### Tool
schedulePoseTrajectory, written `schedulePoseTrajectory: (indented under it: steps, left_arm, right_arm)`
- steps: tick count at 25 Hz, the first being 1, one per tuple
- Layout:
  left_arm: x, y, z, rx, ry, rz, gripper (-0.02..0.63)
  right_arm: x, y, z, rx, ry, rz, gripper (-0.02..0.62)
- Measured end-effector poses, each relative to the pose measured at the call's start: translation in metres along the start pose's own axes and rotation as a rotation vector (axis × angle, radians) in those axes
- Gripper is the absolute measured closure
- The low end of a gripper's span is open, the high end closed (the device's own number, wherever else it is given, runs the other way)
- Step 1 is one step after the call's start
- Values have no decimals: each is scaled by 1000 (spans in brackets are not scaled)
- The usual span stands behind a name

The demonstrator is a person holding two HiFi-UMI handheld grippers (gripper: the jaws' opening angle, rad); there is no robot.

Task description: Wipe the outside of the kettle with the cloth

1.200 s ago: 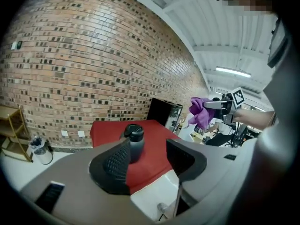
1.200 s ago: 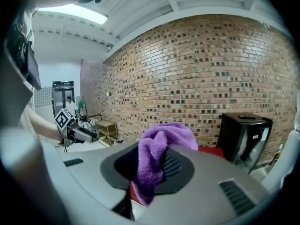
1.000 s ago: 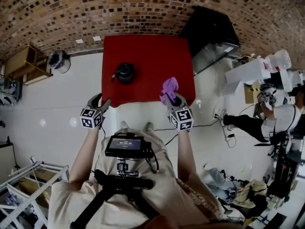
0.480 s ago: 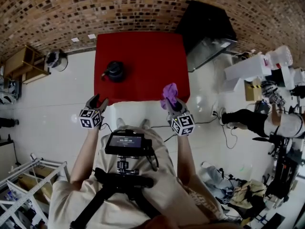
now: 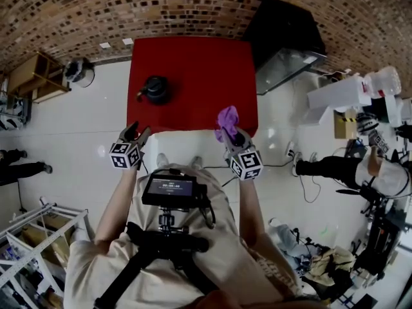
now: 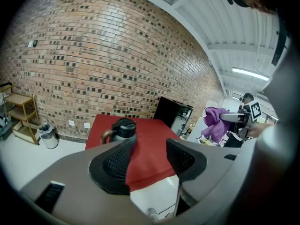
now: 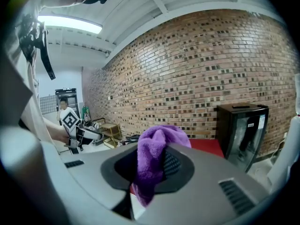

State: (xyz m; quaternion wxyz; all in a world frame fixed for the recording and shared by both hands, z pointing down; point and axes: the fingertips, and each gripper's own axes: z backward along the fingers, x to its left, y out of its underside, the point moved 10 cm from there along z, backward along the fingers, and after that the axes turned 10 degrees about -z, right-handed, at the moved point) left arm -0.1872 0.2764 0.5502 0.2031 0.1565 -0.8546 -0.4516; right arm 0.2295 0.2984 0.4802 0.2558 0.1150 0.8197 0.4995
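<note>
A dark kettle (image 5: 156,90) with a brown handle stands upright on the left part of the red table (image 5: 206,63); it also shows past the jaws as the kettle (image 6: 123,129) in the left gripper view. My left gripper (image 5: 136,134) hovers just short of the table's near left corner, jaws apart with nothing between them (image 6: 150,156). My right gripper (image 5: 233,135) is at the near edge further right, shut on a purple cloth (image 5: 226,120). That cloth (image 7: 157,158) bunches up between the right gripper's (image 7: 150,165) pads.
A black cabinet (image 5: 286,34) stands right of the table against the brick wall. A wooden shelf (image 5: 32,76) and a small bin (image 5: 77,71) sit to the left on the white floor. Another person (image 5: 380,172) and equipment are at the far right.
Both grippers have shifted a little along the table's near edge. The purple cloth stays gripped on the right, the left jaws stay apart, and the kettle has not moved.
</note>
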Motion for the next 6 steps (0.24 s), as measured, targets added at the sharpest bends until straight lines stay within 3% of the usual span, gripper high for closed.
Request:
schedulePoseTrajectory:
  steps: [6]
  left_arm:
    - [12,9,4,-30,-28,145,365]
  right_arm:
    - [3,1,-6,8,-13,7,515]
